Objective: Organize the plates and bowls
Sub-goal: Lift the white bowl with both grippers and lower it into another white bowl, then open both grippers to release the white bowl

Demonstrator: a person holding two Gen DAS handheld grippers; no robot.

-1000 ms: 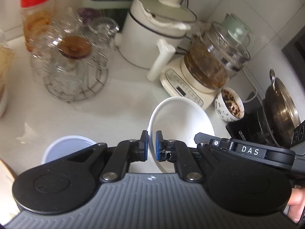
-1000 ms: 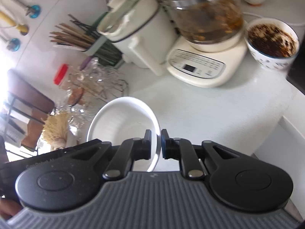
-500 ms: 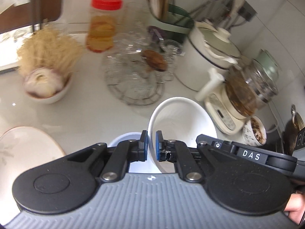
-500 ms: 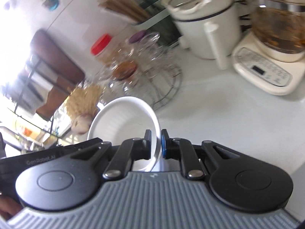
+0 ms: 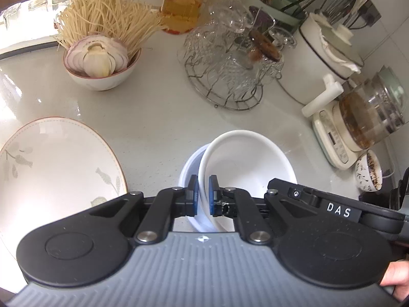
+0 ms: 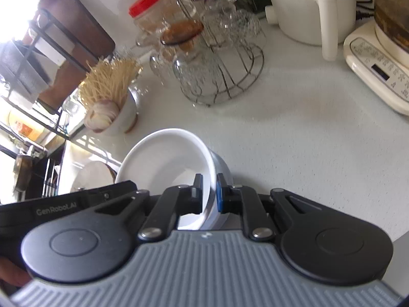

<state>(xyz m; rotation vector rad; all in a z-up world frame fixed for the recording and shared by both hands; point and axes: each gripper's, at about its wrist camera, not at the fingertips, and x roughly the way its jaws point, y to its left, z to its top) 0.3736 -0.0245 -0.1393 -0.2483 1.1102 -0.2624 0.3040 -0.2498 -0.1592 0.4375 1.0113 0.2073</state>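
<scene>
Above the counter's middle, the left gripper (image 5: 202, 195) and right gripper (image 6: 209, 194) each pinch the white bowl's (image 5: 245, 158) rim, tilted into the blue-white bowl (image 5: 189, 168). Nesting looks nearly finished; the patterned plate (image 5: 51, 163) remains unsorted.

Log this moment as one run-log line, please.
white bowl gripped on opposite rims | left gripper shut | right gripper shut | over second bowl

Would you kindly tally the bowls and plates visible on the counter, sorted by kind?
Plain white bowls: 2 (held bowl, bowl beneath it)
Bowl of noodles and onion: 1
Patterned small bowl: 1
Plates: 1
Total: 5
</scene>
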